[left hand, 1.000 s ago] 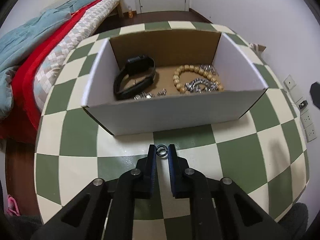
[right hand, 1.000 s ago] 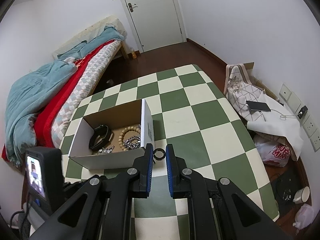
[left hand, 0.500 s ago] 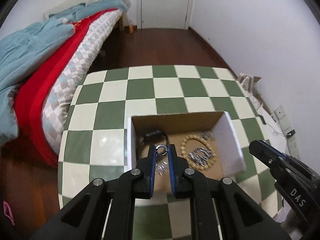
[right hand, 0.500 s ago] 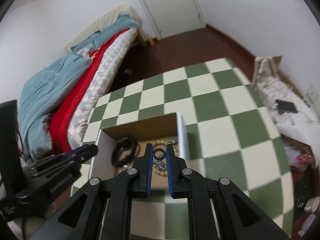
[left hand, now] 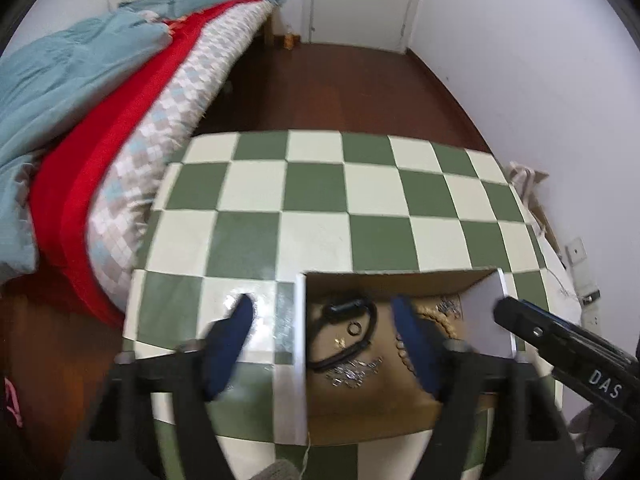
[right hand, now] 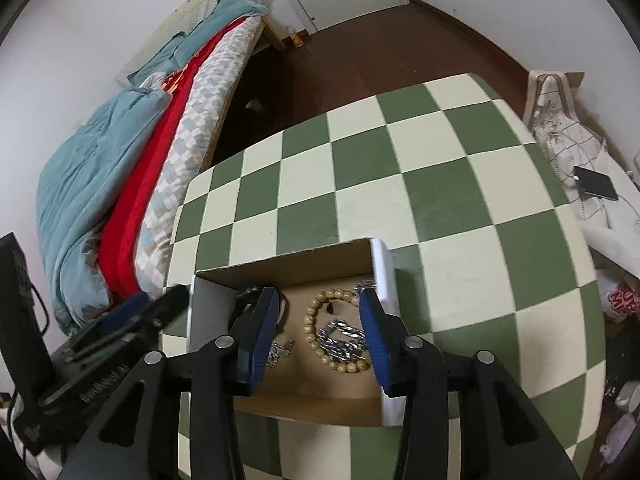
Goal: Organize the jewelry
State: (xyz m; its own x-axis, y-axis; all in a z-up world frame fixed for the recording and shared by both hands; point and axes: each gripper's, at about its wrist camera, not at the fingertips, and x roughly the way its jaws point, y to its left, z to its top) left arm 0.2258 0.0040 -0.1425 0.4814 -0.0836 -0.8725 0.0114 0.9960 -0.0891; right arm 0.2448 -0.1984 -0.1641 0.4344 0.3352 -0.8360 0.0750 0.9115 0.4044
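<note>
Cardboard, white outside and brown within, forms the box [left hand: 300,320] on the checked table [left hand: 312,184]. Half a second ago both claws pinched small dark rings; now left gripper [left hand: 324,344] and right gripper [right hand: 316,332] gape wide, one ring [left hand: 354,328] lying inside at the watch's [left hand: 344,306] six o'clock, wooden beads [right hand: 320,320] beside.

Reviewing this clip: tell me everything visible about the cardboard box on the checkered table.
The open-topped cardboard box has white outer walls and a brown inside, with no lid or flaps in view. It stands upright on the green-and-cream checkered table, near the table's close edge. Inside lie a black watch-like band, a small dark ring, a wooden bead bracelet and silver chain pieces. Both open grippers, left and right, hang over it; contact cannot be told.
</note>
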